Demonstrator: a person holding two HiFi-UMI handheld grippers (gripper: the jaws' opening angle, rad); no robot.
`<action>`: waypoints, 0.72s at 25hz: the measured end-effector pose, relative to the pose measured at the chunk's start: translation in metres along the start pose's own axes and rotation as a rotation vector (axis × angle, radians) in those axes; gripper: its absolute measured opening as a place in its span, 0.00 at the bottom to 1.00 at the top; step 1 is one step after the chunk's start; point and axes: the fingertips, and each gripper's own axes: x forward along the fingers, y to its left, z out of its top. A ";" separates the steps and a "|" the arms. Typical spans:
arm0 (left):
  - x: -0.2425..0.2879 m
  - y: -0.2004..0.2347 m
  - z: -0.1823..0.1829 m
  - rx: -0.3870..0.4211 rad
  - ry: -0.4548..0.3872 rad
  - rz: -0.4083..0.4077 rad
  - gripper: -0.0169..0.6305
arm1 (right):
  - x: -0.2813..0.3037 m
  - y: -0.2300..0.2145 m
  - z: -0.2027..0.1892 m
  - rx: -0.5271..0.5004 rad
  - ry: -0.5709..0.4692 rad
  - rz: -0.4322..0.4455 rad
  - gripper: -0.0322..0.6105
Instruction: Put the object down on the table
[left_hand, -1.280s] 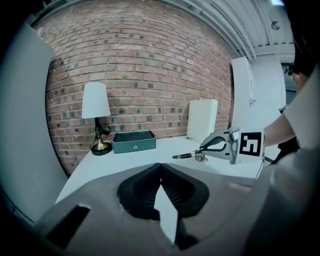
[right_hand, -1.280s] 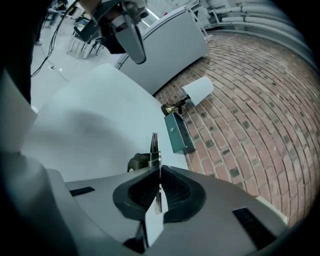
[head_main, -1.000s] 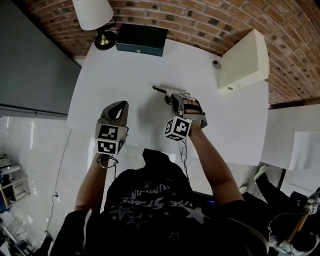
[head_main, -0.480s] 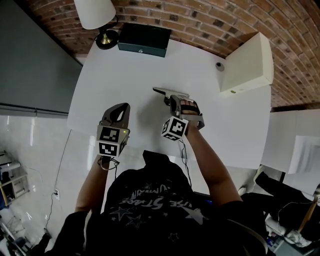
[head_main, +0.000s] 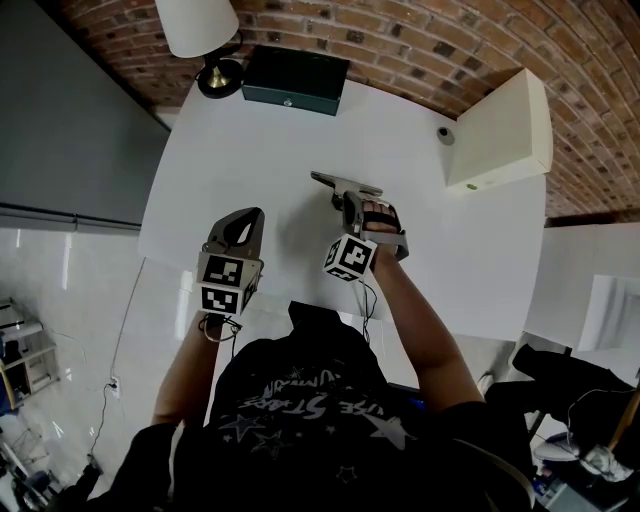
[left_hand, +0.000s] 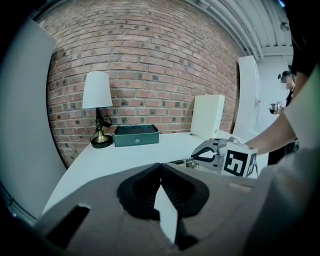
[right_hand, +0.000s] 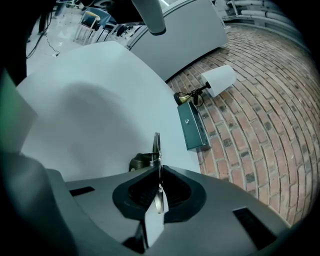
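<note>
A thin grey metal tool (head_main: 340, 183) with a small spring sticks out forward from my right gripper (head_main: 347, 200), low over the middle of the white table (head_main: 250, 140). In the right gripper view the jaws of that gripper (right_hand: 159, 175) are closed on the tool's flat blade (right_hand: 156, 145), which stands on edge. Whether the tool touches the table I cannot tell. My left gripper (head_main: 248, 215) hovers to the left near the table's front edge. It is shut (left_hand: 160, 167) and holds nothing. From the left gripper view the right gripper (left_hand: 197, 159) and the tool (left_hand: 181, 162) show side on.
At the table's far edge stand a lamp (head_main: 200, 30) and a dark green box (head_main: 295, 80). A tall white box (head_main: 500, 130) and a small round object (head_main: 445, 135) sit at the far right. A brick wall runs behind the table.
The right gripper keeps its hold on the tool and has barely shifted. The left gripper stays where it was.
</note>
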 end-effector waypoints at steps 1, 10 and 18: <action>0.000 0.000 -0.001 0.000 0.000 -0.001 0.06 | 0.000 0.001 0.000 0.002 0.003 -0.003 0.07; -0.007 -0.003 -0.003 0.005 -0.006 -0.018 0.06 | -0.004 0.012 0.001 -0.005 -0.009 -0.018 0.10; -0.024 0.001 -0.006 0.004 -0.025 -0.011 0.06 | -0.020 0.021 0.002 0.043 -0.024 -0.005 0.26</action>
